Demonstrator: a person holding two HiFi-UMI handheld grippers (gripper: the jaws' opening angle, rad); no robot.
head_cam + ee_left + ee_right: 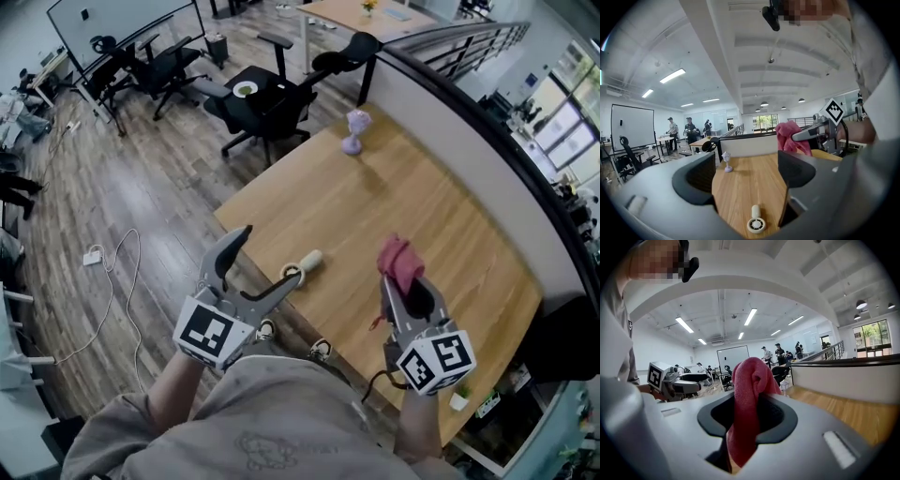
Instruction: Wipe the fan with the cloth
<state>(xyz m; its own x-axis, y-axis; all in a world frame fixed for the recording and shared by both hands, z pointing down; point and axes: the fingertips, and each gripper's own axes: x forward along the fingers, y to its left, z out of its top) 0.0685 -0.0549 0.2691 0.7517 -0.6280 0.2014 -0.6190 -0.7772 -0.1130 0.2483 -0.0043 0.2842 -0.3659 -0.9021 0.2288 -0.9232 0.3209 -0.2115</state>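
**Cloth clamped in R tongs, L tongs spread by the fan**

Head view: small white handheld fan (304, 266) lies on its side at the near-left edge of the light wooden table (450, 216). The left gripper (272, 251) has its jaws wide apart w/ nothing between them. One jaw tip is right by the fan's round head; can't tell if they touch.

The left gripper view adds what the head view lacks: the fan's grille faces up and its stubby handle points to the far side.

The right gripper (408, 291) is clenched on the pink-red terry cloth (400, 261). The right gripper view shows the cloth bunched above the jaws w/ a tail hanging below, but no white fan.

Far end of the table: small lilac fan on a stand (354, 131), upright, well apart from both grippers.
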